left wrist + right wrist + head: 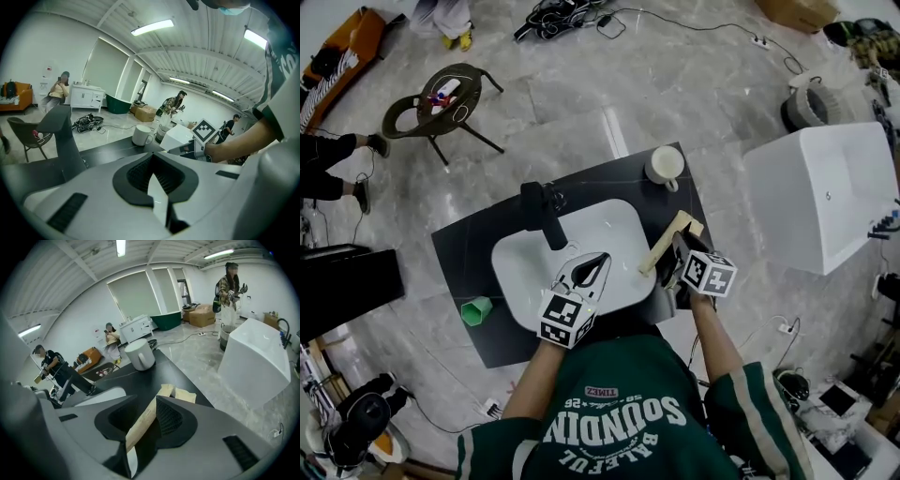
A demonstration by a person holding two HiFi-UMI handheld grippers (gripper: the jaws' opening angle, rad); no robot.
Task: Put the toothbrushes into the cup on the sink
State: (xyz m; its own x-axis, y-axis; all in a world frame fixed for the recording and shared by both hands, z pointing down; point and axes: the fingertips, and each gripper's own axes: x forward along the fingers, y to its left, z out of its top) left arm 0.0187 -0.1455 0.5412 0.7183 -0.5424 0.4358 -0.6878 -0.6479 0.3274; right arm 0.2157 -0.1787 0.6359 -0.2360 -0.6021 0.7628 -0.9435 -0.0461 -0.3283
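The right claw (145, 404) stands open around a paper-wrapped toothbrush (139, 423), its pads not pressing it. The toothbrush lies on the dark worktop (464, 248) at the 3 o'clock edge of the white sink (520, 272). A second wrapped toothbrush (185, 395) lies just beside it. The left claw (602, 257) is closed and empty over the basin. The white cup (665, 166) stands at the sink's 1 o'clock.

Two toothbrushes (661, 248) in beige wrappers lie side by side on the dark tabletop, just right of the white sink (609, 230). The longer one slants between the right gripper (143, 404)'s parted jaws, and the white cup (665, 166) stands upright at the far corner
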